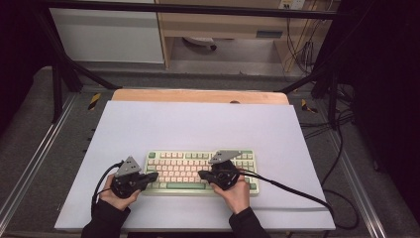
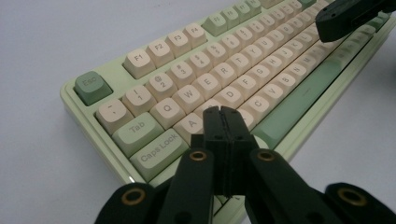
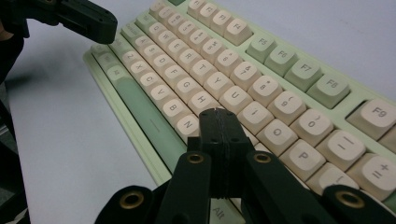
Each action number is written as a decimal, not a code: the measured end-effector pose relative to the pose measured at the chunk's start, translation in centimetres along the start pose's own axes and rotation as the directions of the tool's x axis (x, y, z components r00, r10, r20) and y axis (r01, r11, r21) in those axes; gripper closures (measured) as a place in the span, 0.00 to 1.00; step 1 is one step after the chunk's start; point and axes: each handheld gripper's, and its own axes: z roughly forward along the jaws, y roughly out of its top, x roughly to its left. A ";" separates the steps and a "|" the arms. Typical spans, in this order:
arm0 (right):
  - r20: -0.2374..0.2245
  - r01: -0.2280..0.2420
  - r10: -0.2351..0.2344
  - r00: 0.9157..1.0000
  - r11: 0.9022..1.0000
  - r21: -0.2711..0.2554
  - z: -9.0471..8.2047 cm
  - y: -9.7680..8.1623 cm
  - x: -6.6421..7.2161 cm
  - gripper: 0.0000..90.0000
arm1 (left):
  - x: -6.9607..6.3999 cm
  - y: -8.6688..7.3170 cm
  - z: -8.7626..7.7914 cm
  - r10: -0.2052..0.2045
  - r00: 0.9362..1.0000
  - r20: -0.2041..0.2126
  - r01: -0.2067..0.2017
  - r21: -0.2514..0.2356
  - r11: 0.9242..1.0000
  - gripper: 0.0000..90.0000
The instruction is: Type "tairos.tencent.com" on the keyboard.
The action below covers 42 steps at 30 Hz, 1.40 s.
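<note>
A pale green keyboard (image 1: pixel 198 171) with cream and green keys lies on the white table sheet near the front. My left gripper (image 1: pixel 152 175) hovers at the keyboard's left end, jaws shut with nothing between them. In the left gripper view its tips (image 2: pixel 221 112) sit over the keys near A and S of the keyboard (image 2: pixel 224 74). My right gripper (image 1: pixel 202 174) is shut too, over the keyboard's right half. In the right gripper view its tips (image 3: pixel 218 113) hang above the keys near M and J of the keyboard (image 3: pixel 261 84). The other gripper shows far off in each gripper view.
The white sheet (image 1: pixel 198 129) covers a wooden table with open room behind and beside the keyboard. Black cables (image 1: pixel 292 191) trail from both grippers across the sheet's front. Dark frame legs and cables stand on the floor around the table.
</note>
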 end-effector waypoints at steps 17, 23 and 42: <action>-0.017 0.001 -0.001 1.000 0.999 0.032 1.5 -0.7 0.3 1.00 | 0.0 0.0 0.0 0.000 1.000 0.001 0.000 0.001 1.000 1.00; -0.017 0.006 -0.006 1.000 1.000 0.021 1.0 -0.5 0.2 1.00 | 0.0 0.0 -0.1 -0.001 1.000 0.001 0.002 -0.004 1.000 1.00; 0.058 -0.028 0.030 0.998 0.999 -0.040 -6.0 -1.6 -3.7 0.76 | 0.6 0.1 -0.6 0.023 1.000 -0.003 -0.023 0.007 1.000 0.68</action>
